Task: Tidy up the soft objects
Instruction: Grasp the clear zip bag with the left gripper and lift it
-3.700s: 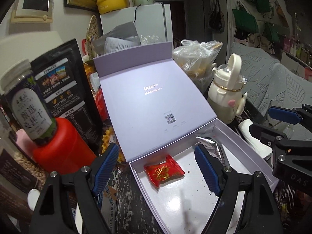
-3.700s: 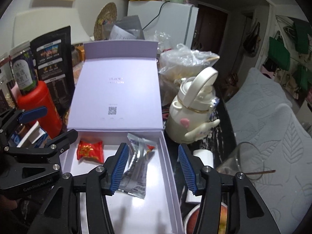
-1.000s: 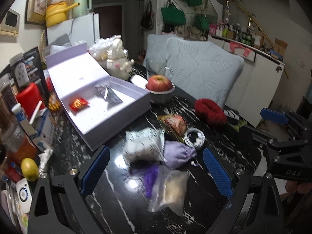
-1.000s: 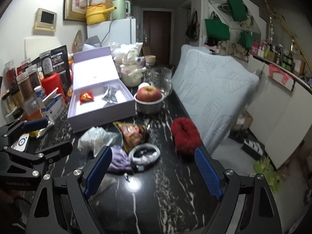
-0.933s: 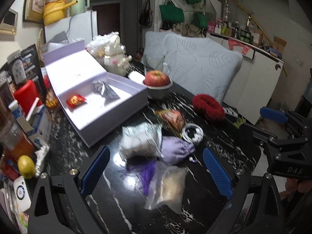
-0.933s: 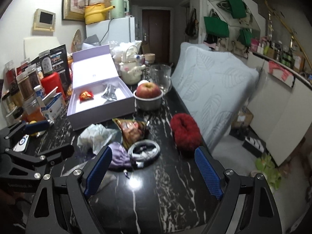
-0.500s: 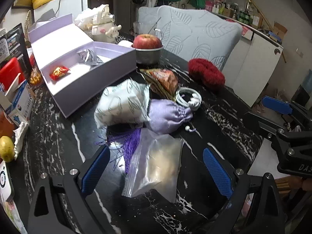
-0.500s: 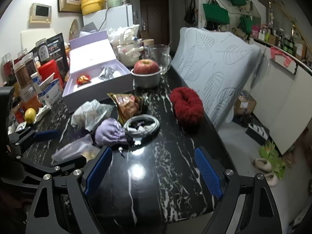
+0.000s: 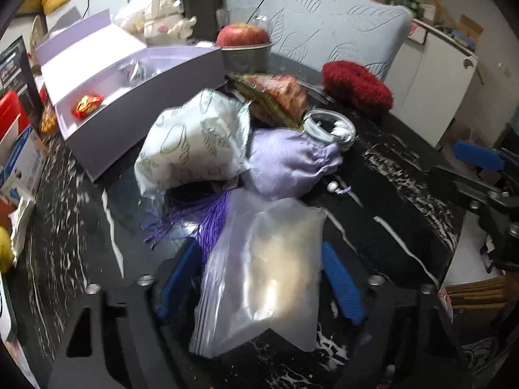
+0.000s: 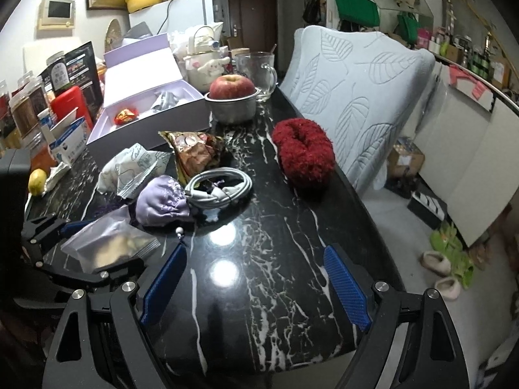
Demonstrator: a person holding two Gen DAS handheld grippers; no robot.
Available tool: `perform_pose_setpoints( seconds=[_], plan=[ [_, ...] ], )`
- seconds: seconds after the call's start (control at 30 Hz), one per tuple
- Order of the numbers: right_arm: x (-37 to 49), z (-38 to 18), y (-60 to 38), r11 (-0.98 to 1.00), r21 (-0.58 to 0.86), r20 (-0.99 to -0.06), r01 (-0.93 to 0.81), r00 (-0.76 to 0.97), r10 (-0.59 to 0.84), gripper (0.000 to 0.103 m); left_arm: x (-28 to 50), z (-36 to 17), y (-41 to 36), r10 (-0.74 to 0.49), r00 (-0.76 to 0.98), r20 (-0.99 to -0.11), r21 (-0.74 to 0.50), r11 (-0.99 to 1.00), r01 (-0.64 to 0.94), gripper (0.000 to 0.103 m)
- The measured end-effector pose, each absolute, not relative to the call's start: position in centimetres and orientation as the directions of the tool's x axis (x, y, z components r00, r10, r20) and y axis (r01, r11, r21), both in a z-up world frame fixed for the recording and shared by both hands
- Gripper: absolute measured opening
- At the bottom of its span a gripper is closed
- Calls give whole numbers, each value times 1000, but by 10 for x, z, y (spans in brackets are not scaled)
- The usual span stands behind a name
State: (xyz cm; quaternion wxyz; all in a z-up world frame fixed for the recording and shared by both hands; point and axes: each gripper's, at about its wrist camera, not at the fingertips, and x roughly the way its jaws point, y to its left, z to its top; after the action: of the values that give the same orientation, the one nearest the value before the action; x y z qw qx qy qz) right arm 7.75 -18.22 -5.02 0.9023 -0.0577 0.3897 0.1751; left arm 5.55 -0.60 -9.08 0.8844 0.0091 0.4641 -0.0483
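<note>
Soft pouches and packets lie heaped on the black marble table (image 10: 275,233), just ahead of the left gripper (image 9: 259,275). Its blue fingers (image 9: 340,288) are closing around a clear zip bag (image 9: 269,259) with something pale inside; the bag sits between them, but its lower end covers the left pad, so contact there cannot be made out, and the right pad looks just beside the bag's edge. Beyond the fingertips a purple tassel (image 9: 207,217) pokes out from under the bag, with its upper end hidden beneath a white printed pouch (image 9: 194,146). A lilac satin pouch (image 9: 288,165) lies touching that pouch, and a coiled white cable (image 10: 220,188) sits just past it (blurred in the left view, clear in the right). Farther on are a crinkled snack packet (image 10: 194,152), partly hidden behind the pouches, and a red fuzzy item (image 10: 303,157) well off to the right.

The right gripper (image 10: 256,285) hangs over bare table with its fingers spread wide and nothing between them; the bag and the left gripper appear to the left of its fingers.

At the far end the open lilac box (image 10: 155,129) holds a red candy (image 10: 125,116) and a silver packet (image 10: 167,100), whose lower part is cut off by the box wall. An apple (image 10: 232,86) sits in a metal bowl (image 10: 233,108) beside the box
</note>
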Motion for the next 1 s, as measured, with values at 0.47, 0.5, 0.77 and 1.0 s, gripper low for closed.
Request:
perform_pose_setpoints(
  seconds=[0.47, 0.5, 0.77, 1.0],
  plan=[
    [94, -54, -153, 899, 89, -729, -428, 587, 352, 88, 37, -67, 18, -136, 610, -781, -89, 990, 107, 42],
    [96, -54, -148, 894, 95, -728, -438, 581, 362, 88, 36, -64, 22, -135, 615, -777, -95, 991, 98, 42],
    [103, -60, -113, 863, 102, -731, -494, 551, 402, 88, 26, -49, 63, -88, 649, -755, -125, 992, -10, 42],
    [101, -69, -89, 820, 131, -752, -557, 483, 448, 87, 18, -52, 95, -41, 648, -761, -145, 984, -107, 42]
  ],
)
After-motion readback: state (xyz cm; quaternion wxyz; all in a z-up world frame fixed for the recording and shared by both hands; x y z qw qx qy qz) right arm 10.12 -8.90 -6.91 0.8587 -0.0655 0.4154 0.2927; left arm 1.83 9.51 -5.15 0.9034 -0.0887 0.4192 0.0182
